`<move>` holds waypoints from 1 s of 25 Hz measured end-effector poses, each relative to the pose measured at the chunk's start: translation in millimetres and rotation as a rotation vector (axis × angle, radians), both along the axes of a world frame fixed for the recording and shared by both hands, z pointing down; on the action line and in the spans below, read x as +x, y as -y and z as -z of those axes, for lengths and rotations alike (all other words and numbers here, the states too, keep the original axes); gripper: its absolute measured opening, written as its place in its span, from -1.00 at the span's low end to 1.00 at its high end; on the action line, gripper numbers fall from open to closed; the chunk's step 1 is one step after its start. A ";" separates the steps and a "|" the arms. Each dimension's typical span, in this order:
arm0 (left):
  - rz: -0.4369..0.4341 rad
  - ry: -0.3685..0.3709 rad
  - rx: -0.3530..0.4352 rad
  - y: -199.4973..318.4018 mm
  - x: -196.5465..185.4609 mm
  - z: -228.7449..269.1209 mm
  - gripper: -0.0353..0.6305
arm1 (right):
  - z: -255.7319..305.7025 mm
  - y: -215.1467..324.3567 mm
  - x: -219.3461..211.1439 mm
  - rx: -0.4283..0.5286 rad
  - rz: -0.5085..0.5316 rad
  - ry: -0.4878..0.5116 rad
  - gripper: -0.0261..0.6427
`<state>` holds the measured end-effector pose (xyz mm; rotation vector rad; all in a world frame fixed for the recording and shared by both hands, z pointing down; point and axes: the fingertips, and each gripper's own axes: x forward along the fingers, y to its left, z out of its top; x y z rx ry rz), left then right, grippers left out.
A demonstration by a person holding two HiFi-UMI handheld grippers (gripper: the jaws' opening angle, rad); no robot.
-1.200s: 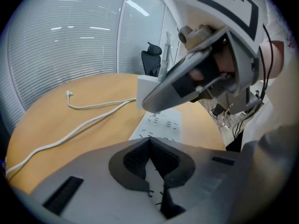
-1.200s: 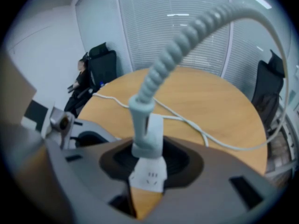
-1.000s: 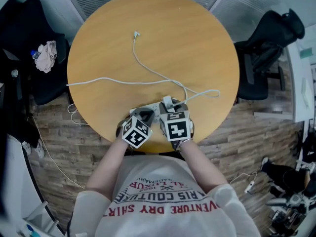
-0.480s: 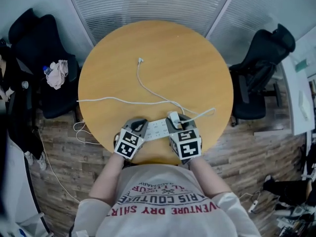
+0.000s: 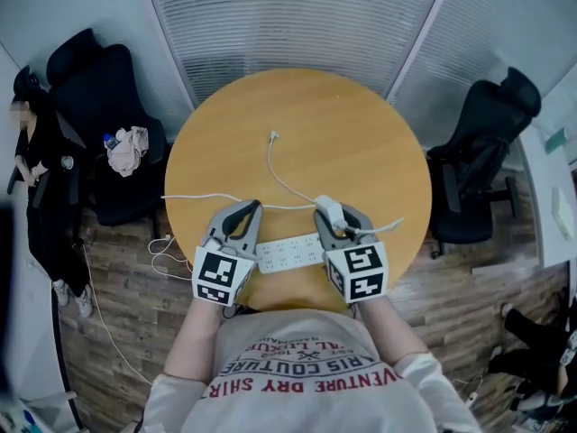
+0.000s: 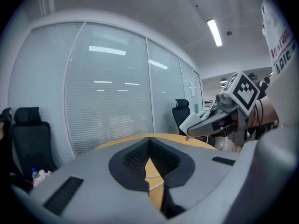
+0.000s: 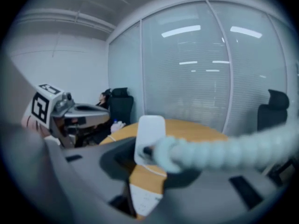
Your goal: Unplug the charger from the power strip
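While both grippers hang over the near edge of the round table [image 5: 361, 142], the right gripper [image 5: 340, 216] grips the charger [image 7: 150, 133]. Its jaws stand partly apart, pressed on either side of the white body, which sits upright between them. The charger is clear of the strip [image 5: 288, 253]: in the right gripper view, bare tabletop shows between the charger's lower end and the strip below it. A white cable [image 7: 224, 153], blurred by nearness, leaves the charger's face and runs off to the right of that view.

The strip lies flat on the table, between the two grippers as the head view shows them, and neither gripper holds it. The left gripper [image 6: 148, 140] is closed. Its jaw tips meet with nothing between them, and only tabletop shows through the slot below the tips. Its view also takes in the right gripper with its marker cube.

Two more white leads cross the table. One ends in a small plug [image 5: 273, 135] near the centre. The other, a cord [image 5: 194, 197], runs to the left edge and drops toward the floor. A black chair [image 5: 108, 97] to the left of the table bears a crumpled cloth [image 5: 126, 150]; a second chair [image 5: 482, 142] stands to the right. A slatted glass wall [image 5: 297, 25] closes the far side.
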<state>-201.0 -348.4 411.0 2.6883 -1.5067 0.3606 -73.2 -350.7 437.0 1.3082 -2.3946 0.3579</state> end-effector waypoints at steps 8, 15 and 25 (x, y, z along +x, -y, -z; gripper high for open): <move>0.076 -0.106 0.202 -14.1 -21.8 85.2 -0.80 | 62.8 4.5 -5.3 0.201 0.035 0.092 -0.45; 0.098 -0.126 0.216 -17.8 -23.3 93.6 -0.80 | 60.9 6.3 -5.4 0.192 0.044 0.104 -0.46; 0.105 -0.113 0.173 -11.5 -20.8 78.2 -0.80 | 59.7 7.3 -5.9 0.204 0.052 0.088 -0.46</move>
